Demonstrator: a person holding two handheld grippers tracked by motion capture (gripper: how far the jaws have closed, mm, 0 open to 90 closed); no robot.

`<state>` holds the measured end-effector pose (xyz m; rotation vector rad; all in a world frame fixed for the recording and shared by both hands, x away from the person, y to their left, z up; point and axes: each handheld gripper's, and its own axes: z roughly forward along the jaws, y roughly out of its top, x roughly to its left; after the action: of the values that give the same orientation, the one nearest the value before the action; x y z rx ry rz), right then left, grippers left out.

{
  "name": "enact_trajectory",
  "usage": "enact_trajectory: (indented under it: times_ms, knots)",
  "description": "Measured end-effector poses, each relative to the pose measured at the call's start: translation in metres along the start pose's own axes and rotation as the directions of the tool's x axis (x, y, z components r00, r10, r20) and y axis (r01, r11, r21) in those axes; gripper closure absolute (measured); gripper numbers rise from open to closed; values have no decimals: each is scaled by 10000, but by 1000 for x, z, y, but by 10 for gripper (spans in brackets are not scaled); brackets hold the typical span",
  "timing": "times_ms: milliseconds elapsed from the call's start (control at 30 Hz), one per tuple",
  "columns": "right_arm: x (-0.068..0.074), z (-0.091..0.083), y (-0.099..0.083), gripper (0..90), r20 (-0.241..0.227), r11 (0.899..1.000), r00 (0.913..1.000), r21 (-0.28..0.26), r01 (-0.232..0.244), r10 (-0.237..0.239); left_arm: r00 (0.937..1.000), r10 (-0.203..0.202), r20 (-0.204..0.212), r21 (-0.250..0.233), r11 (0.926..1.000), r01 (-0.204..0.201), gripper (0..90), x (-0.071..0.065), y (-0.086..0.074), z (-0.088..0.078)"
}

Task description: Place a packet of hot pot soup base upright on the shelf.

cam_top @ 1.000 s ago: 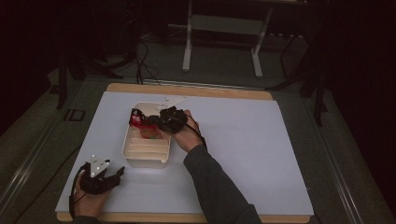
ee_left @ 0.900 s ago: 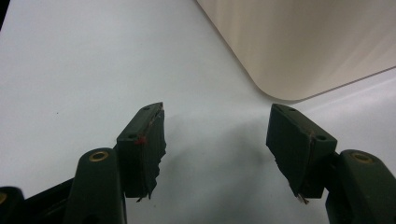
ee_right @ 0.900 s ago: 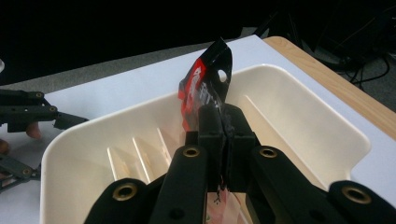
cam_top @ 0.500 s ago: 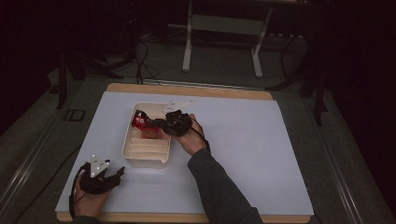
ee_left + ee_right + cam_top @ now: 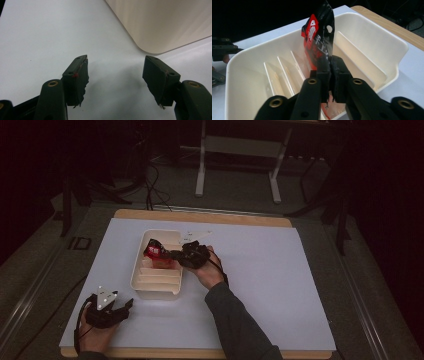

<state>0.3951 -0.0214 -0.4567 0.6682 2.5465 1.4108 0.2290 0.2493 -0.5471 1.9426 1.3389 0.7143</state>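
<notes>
While dividers (image 5: pixel 294 65) flank it, packet (image 5: pixel 320 37) stands in tray (image 5: pixel 387 42)

Packet's (image 5: pixel 318 37) lower part behind gripper (image 5: pixel 330 65)

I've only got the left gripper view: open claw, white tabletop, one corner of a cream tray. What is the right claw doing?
Observer: The right claw pinches a red and black plastic packet. Its jaws have just been opening slightly, with the packet between them.
Operator: Where is that packet?
Observer: It stands upright inside the cream plastic divided tray, its lower end down among the dividers.
Operator: How does my left claw sit against the tray?
Observer: In the high view the left claw rests near the front left of the white table, apart from the tray's near corner.
</notes>
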Motion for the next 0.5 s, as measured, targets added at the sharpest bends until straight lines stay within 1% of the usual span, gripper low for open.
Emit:
enact_trajectory:
  times_ms: [33,67,100,267,400,500]
  knots:
    - [0,0,0,827,41,10000,10000,-3,11,-11,10000,0,0,0,10000,0,373,0,0,0]
    - [0,0,0,827,41,10000,10000,-3,11,-11,10000,-1,1,20,10000,1,373,0,0,0]
    - [0,-2,0,802,40,10000,10000,-37,-15,16,10000,2,-3,15,10000,-2,373,0,0,0]
    - [0,-7,-3,760,121,9999,9999,-73,-110,111,10000,6,-10,6,10000,-6,373,0,0,0]
    - [0,-10,-4,746,175,10000,9998,-69,-56,57,10000,-16,-19,-12,10000,16,373,0,0,0]
    - [-1,-18,-4,738,266,10000,9996,-77,-42,44,10000,-13,-19,-5,10000,13,373,0,0,0]
